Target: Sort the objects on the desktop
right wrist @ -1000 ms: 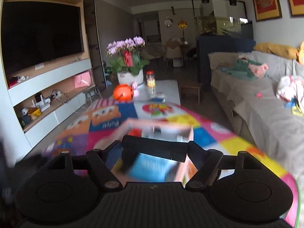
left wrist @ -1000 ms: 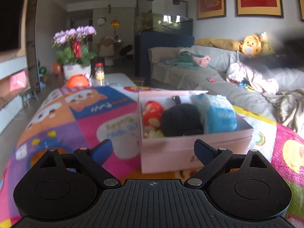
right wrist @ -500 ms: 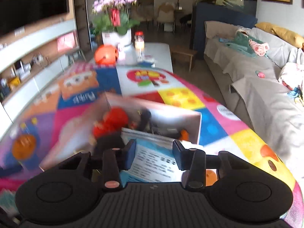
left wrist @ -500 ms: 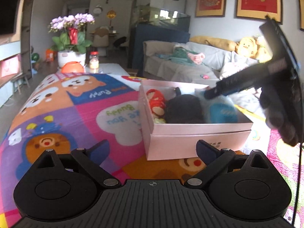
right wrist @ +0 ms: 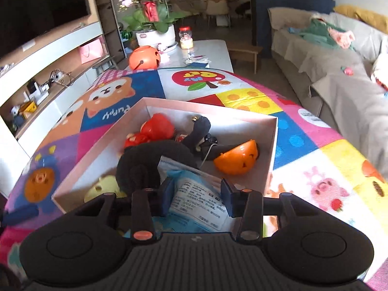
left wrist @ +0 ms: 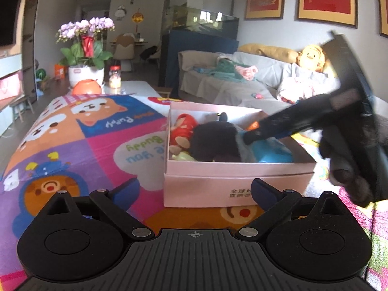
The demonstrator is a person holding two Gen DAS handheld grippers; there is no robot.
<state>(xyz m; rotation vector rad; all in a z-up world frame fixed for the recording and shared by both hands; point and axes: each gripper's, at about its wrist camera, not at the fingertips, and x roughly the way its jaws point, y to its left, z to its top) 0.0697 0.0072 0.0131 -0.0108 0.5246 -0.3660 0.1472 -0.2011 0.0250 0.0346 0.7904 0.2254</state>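
You brought the right gripper [right wrist: 197,195] down from above the pink box [right wrist: 272,145] into its near end. A second back it was carrying a black bar-shaped thing over the box; that thing was no longer between the fingers, and I couldn't tell where among the contents it ended up. The jaws had just been closing, and they settled about half shut around the blue-and-white packet [right wrist: 194,194].

In the right wrist view both blue pads sat at the packet's edges, one either side. Contact looked likely but I couldn't confirm a firm pinch, the packet is soft and the pads hid its edges. My read: you were either pressing the packet down to seat it or taking hold of it to shift it.

Just beyond the right gripper's tips: the black plush [right wrist: 145,160] to the left, the orange half-shell [right wrist: 236,161] ahead to the right, the red toy [right wrist: 157,128] further ahead, a pale yellow toy [right wrist: 101,190] low left.

Left gripper [left wrist: 194,191] barely moved, though it tipped down a little. Wide open, empty, hovering over the tabletop mat [left wrist: 72,145] just short of the box's near wall [left wrist: 218,189], right gripper [left wrist: 252,137] reaching into the box ahead and to its right.

Task-wise, the box held everything in view; nothing loose showed on the mat.
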